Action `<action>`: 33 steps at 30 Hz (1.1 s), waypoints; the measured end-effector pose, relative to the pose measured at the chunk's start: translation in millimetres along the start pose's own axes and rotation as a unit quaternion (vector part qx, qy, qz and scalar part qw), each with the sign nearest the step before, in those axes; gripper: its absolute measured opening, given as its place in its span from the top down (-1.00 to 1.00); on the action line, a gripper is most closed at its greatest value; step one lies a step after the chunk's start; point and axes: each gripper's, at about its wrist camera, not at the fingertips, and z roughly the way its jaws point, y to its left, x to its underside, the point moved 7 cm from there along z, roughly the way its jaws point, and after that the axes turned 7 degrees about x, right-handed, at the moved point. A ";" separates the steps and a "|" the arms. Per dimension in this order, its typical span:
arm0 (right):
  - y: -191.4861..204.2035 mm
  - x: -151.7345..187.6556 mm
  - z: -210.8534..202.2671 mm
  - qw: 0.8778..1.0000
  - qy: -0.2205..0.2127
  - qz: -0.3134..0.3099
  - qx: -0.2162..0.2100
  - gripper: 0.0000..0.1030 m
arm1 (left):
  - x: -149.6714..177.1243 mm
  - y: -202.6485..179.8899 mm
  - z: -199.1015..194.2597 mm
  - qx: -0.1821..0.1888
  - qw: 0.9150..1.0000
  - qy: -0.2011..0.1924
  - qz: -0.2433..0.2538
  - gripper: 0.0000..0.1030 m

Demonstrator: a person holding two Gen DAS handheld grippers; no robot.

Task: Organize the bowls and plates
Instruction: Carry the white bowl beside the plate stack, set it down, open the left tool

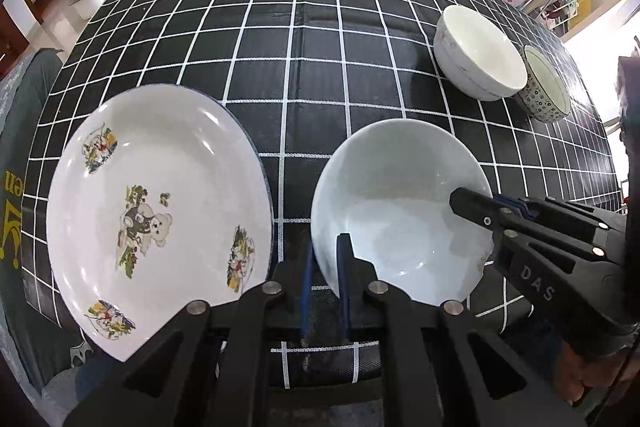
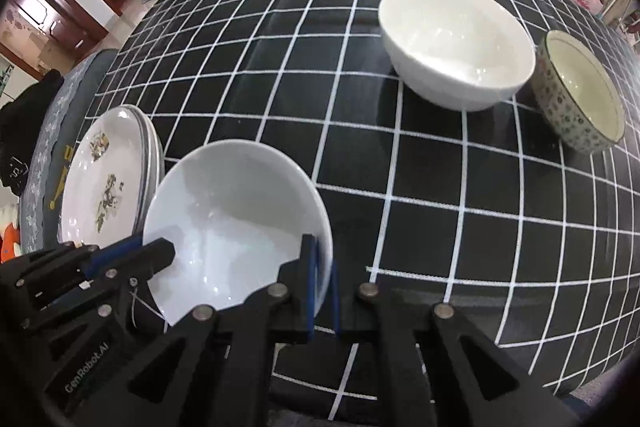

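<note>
Between both tools sat the nearest white bowl (image 1: 400,215), and each one had a bit of its rim pinched. The left tool (image 1: 325,291) was closed down narrow on the near-left edge of the rim, one blue pad inside and one outside, and the right tool (image 2: 323,291) had the same kind of bite on the opposite side. My guess is the two-sided hold was there because a wide, slick bowl would tip if you only grabbed one edge. I couldn't really tell if the bowl was lifted or resting on the checked surface (image 1: 320,67). Just left of it was the teddy-bear plate (image 1: 160,211), and from the right wrist view it looked like the top of a small stack of plates (image 2: 104,183), so the plates seemed mostly sorted already. Farther out toward the back right stood another white bowl (image 1: 478,53) with a smaller patterned bowl (image 1: 544,85) right beside it, maybe touching. I'd say the held bowl was meant to get nested with those, so it'd need to stay level on the way over.
</note>
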 end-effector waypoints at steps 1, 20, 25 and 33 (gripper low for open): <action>0.1 0.1 0.0 1.000 0.000 -0.002 0.002 0.82 | -0.2 0.5 0.0 0.001 1.000 -0.001 0.000 0.81; -17.8 5.9 -47.4 0.997 -0.055 0.048 0.030 0.69 | -1.8 -4.5 -41.2 0.011 0.999 -0.048 0.015 0.79; -24.3 -0.4 -83.2 0.991 -0.103 0.068 0.044 0.69 | -6.2 -12.0 -56.9 0.011 0.998 -0.053 0.030 0.76; -29.8 -14.0 -129.0 0.976 -0.171 0.074 0.116 0.35 | -24.6 -31.2 -77.9 0.007 0.996 -0.061 0.058 0.68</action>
